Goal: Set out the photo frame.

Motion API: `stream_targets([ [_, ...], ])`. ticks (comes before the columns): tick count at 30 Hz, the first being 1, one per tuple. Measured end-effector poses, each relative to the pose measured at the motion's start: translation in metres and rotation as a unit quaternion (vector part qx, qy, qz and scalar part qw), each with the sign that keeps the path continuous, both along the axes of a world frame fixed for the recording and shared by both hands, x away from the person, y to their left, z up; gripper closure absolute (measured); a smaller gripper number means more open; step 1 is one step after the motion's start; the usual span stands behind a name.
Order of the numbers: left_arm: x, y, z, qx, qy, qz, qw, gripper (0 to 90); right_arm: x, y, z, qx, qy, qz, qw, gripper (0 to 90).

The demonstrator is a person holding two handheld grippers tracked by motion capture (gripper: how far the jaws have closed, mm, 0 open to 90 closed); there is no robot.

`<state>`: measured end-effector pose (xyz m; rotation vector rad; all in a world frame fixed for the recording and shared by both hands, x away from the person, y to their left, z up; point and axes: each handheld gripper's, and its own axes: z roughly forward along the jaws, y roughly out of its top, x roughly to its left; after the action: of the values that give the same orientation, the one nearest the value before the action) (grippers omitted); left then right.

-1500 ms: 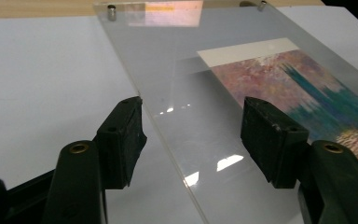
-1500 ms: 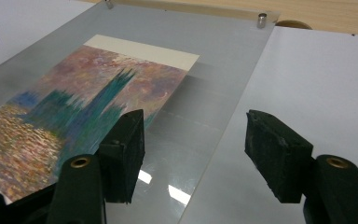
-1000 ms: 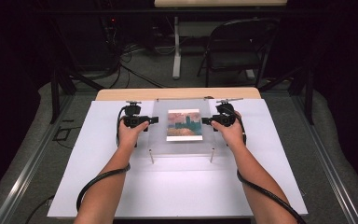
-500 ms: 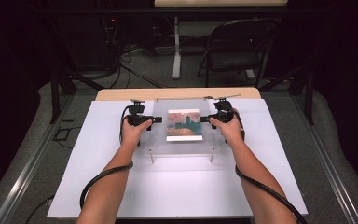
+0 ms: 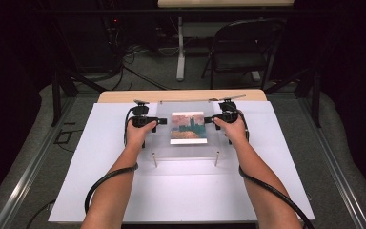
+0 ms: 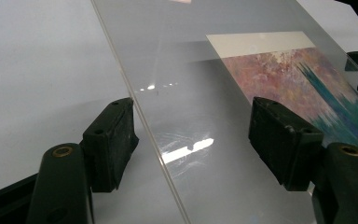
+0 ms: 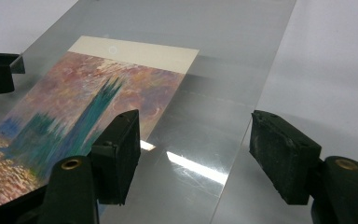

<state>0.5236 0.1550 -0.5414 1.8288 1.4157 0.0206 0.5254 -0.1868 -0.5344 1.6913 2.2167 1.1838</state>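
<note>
Dark room surrounds a white table point(image 5: 100, 191), with a black folding chair point(image 5: 238, 47) standing behind it. On the table rests a clear acrylic sheet point(image 5: 164, 145), raised on small pegs, and it covers a printed painting in pink, orange and teal with a cream strip at its far edge point(image 5: 188, 128).

The left gripper point(image 5: 161, 121) is at the sheet's left edge and the right gripper point(image 5: 208, 120) at its right edge. Each has its jaws apart, one on either side of the edge, and the pads do not press on it; both have just been opening. I judge the two hands took opposite edges to keep the wide, thin sheet level, and now they let it rest over the print.

No brand, label or writing can be read anywhere.
</note>
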Motion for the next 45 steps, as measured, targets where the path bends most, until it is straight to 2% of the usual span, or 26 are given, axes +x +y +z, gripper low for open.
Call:
stream_targets([
  [3,0.0007,0.0005,-0.001,-0.005,0.002,0.001,1.0,31.0,0.0009,0.0007,-0.0006,0.002,-0.002,-0.002,1.0,32.2],
  [5,0.0012,0.0004,-0.0023,-0.009,0.003,0.003,0.9999,30.2,0.0013,0.0008,-0.0012,0.005,0.005,-0.002,1.0,31.0],
  [6,0.0014,0.0004,-0.0038,-0.022,0.011,0.002,0.9997,30.3,0.0014,0.0003,-0.0015,0.009,0.008,-0.002,0.9999,30.9],
  [7,0.0015,-0.0004,-0.0047,-0.026,0.011,0.004,0.9996,30.2,0.0014,-0.0002,-0.0021,0.012,0.011,-0.003,0.9999,30.8],
  [16,0.001,-0.001,-0.0054,-0.032,0.018,0.004,0.9993,29.6,0.0023,-0.0032,-0.0069,0.046,0.031,0.003,0.9985,29.6],
  [25,0.0004,-0.0001,-0.0056,-0.039,0.024,0.001,0.9989,29.8,0.0023,-0.0009,-0.007,0.043,0.029,0.001,0.9986,28.2],
  [31,-0.0001,0.0001,-0.0037,-0.039,0.031,0.008,0.9987,31.7,0.0017,-0.0005,-0.006,0.04,0.029,0.0,0.9988,28.2],
  [42,-0.0004,0.0029,-0.0024,-0.049,0.03,0.011,0.9983,35.7,-0.0015,-0.0001,-0.0044,0.038,0.018,-0.002,0.9991,28.2],
  [45,-0.0007,0.0028,0.0003,-0.049,0.03,0.01,0.9983,36.0,-0.0028,-0.0007,-0.0017,0.032,0.013,0.003,0.9994,28.2],
])
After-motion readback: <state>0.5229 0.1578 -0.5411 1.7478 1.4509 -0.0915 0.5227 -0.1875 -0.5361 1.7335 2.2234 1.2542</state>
